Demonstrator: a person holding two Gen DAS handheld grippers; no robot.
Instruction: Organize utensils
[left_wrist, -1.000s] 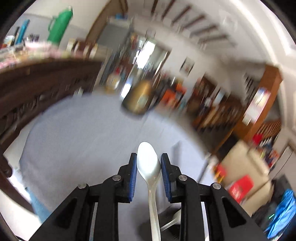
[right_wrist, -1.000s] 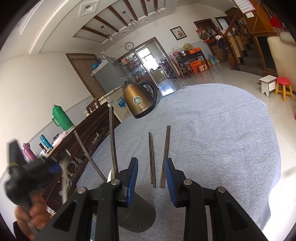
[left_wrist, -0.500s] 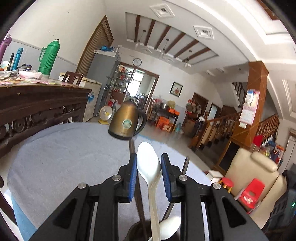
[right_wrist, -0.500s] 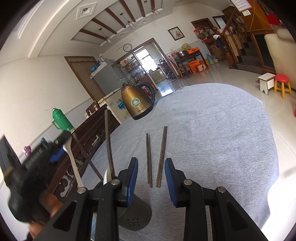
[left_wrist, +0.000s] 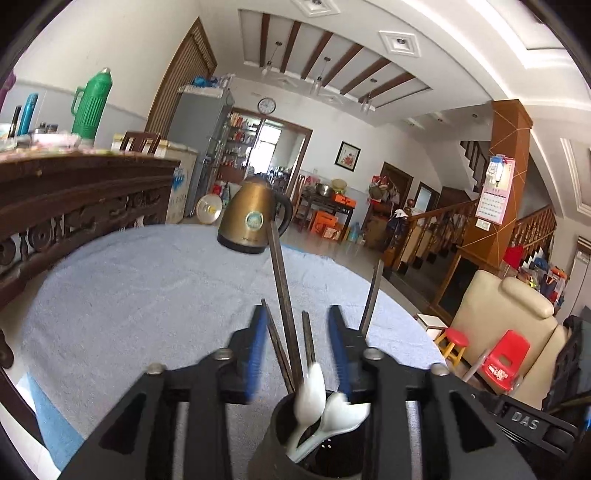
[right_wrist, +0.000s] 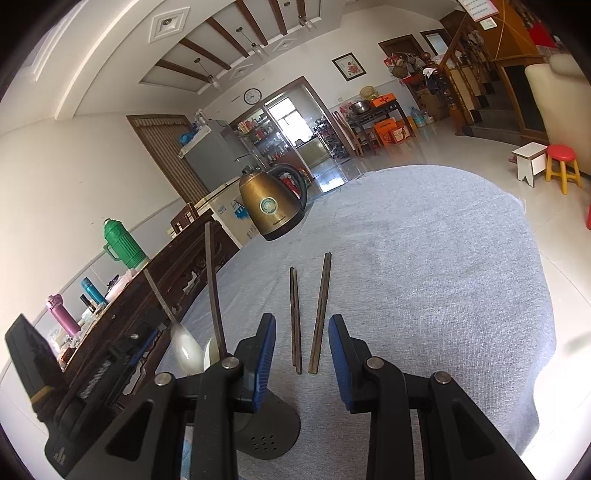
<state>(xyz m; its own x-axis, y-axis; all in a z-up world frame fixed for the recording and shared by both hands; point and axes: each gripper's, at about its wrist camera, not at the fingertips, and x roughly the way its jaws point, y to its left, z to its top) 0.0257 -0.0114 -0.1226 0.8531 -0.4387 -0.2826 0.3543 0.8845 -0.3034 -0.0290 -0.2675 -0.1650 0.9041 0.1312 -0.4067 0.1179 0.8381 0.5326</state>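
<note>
Three chopsticks (right_wrist: 295, 317) lie beyond the holder (right_wrist: 266, 432), lengthwise between the empty, parted right gripper (right_wrist: 302, 354); the left gripper (left_wrist: 297, 347) is opening, spoon (left_wrist: 308, 391) released.

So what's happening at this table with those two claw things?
A person is sorting utensils into a dark holder on the grey-clothed table. The left claw is opening over it, with nothing between its pads; white spoons sit inside. Three chopsticks lie on the cloth ahead of the right claw, which holds nothing.
</note>
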